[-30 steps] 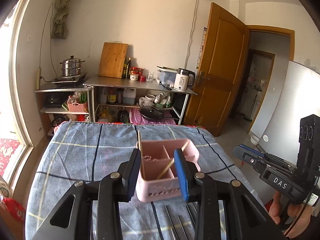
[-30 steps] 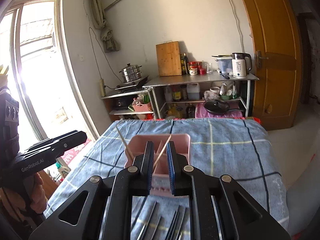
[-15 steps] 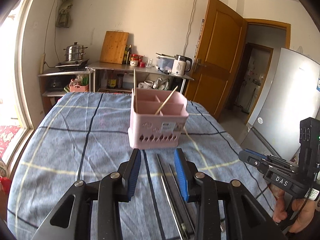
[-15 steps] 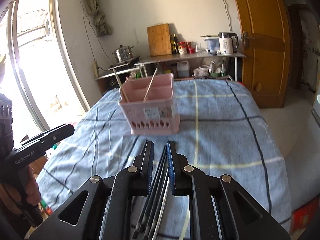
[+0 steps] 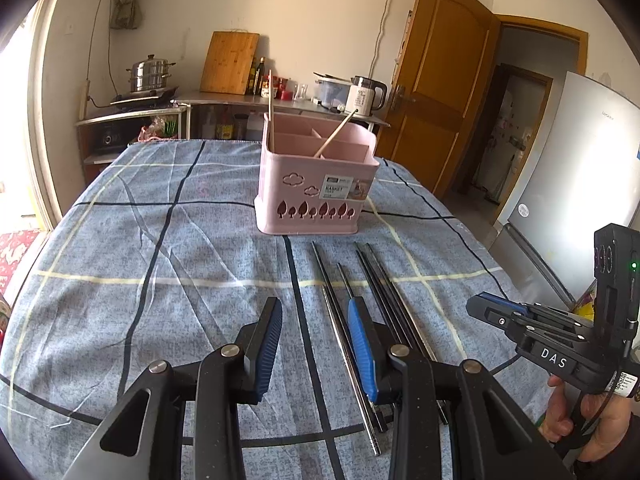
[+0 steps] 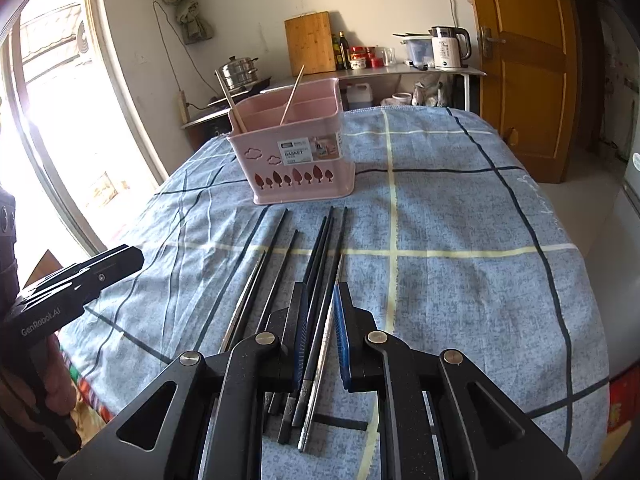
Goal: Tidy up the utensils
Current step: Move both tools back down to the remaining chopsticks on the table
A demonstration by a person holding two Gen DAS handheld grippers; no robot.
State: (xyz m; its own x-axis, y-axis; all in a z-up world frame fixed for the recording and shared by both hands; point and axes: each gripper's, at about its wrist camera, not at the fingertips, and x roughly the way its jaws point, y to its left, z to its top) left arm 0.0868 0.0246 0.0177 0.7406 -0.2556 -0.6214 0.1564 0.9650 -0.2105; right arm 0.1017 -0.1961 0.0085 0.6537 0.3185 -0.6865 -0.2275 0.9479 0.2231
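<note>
Blue checked cloth point(image 5: 168, 248) covers our table. On it stands our pink basket point(image 5: 316, 196) with two wooden sticks point(image 5: 335, 133) inside. Near it lie dark and silver chopsticks point(image 6: 320, 264) in a row. Our left gripper point(image 5: 316, 340) hangs wide apart and holds nothing. Our right gripper point(image 6: 320, 328) is narrow, with chopsticks running between its fingers but not pinched.

A pink basket point(image 5: 316, 196) stands upright with two wooden chopsticks point(image 5: 335, 133) leaning inside. Before it, dark and metal chopsticks point(image 6: 316, 256) lie flat, side by side.
</note>
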